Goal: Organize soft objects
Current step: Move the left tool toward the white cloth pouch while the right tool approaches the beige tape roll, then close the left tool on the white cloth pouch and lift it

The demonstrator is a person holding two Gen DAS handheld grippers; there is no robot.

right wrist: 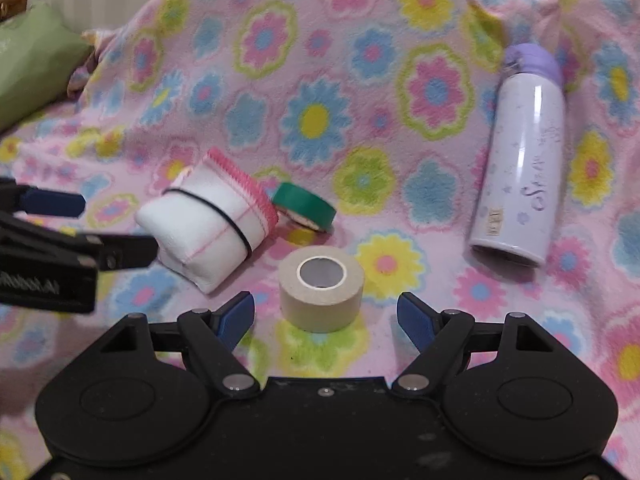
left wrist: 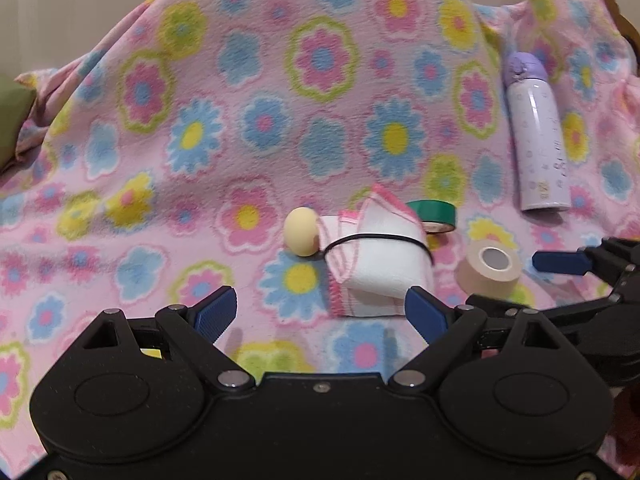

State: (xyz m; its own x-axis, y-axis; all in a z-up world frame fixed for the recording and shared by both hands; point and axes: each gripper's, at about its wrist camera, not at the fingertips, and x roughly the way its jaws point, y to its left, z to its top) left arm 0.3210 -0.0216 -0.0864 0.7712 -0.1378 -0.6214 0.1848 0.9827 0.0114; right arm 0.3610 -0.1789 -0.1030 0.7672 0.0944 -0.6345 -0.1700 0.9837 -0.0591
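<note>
A white folded cloth (left wrist: 376, 264) with pink stitched edges, bound by a black elastic band, lies on the floral blanket (left wrist: 280, 100). A pale yellow ball (left wrist: 302, 236) touches its left end. My left gripper (left wrist: 320, 312) stands open just in front of the cloth, and its right fingertip overlaps the cloth's near corner. In the right wrist view the same cloth (right wrist: 208, 232) lies at the left. My right gripper (right wrist: 326, 312) is open, and the beige tape roll (right wrist: 322, 288) stands upright between and just beyond its fingertips, untouched.
A green tape roll (right wrist: 304, 206) lies behind the cloth. A lilac bottle (right wrist: 520, 160) lies on the blanket at the right. A green cushion (right wrist: 32, 60) sits at the far left. The left gripper's blue finger (right wrist: 52, 204) reaches in beside the cloth.
</note>
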